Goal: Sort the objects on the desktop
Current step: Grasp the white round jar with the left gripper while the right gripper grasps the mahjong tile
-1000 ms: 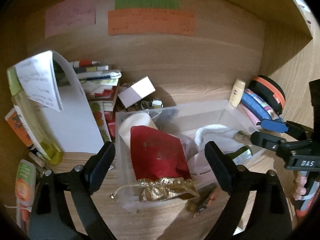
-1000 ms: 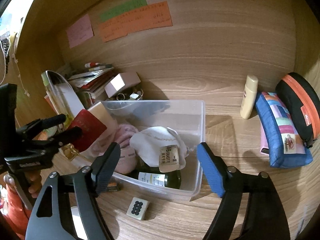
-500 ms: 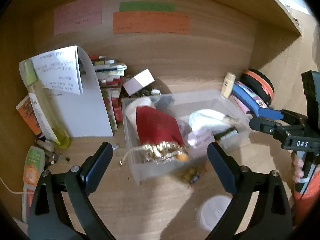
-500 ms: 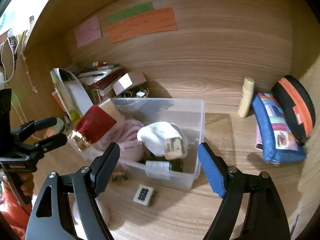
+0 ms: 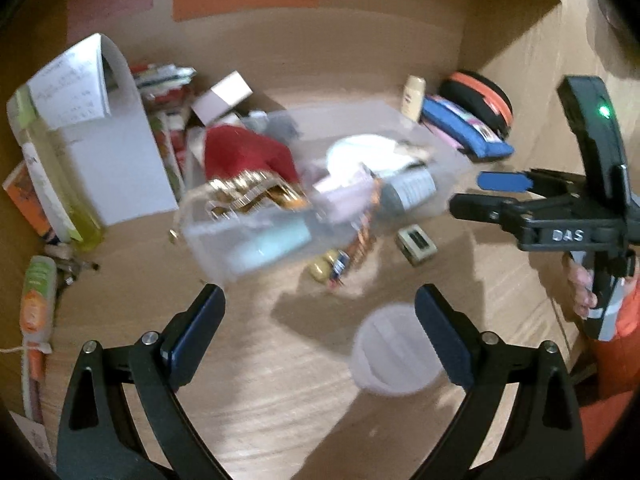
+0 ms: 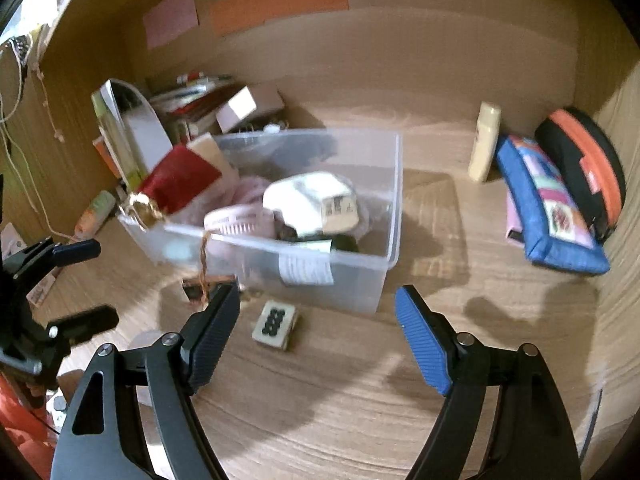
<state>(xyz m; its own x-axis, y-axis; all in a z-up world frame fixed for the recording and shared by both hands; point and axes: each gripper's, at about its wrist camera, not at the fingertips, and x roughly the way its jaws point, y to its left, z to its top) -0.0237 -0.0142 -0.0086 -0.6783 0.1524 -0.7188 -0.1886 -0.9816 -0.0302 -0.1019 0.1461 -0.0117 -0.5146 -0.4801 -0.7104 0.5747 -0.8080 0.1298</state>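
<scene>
Warm, dim indoor lighting; heavy fisheye distortion with dark vignetted corners. Motion blur smears the clear plastic bin [image 5: 320, 200] in the left wrist view. Soft shadows fall on the wooden desk [image 6: 400, 420].

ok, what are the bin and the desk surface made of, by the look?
Bin: likely clear plastic, slightly frosted; its contents show through the walls, and the rim looks thin and moulded. Desk surface: wood-grain finish, matte, maybe laminate; streaky grain lines, hardly any glare.

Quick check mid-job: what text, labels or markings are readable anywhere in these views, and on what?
"DAS": white letters on the right tool's black body, left wrist view.
Sticky notes on the back wall: writing blurred.
Bottle label in the clear bin: unreadable.
Small tile: dark dots, no words.
</scene>
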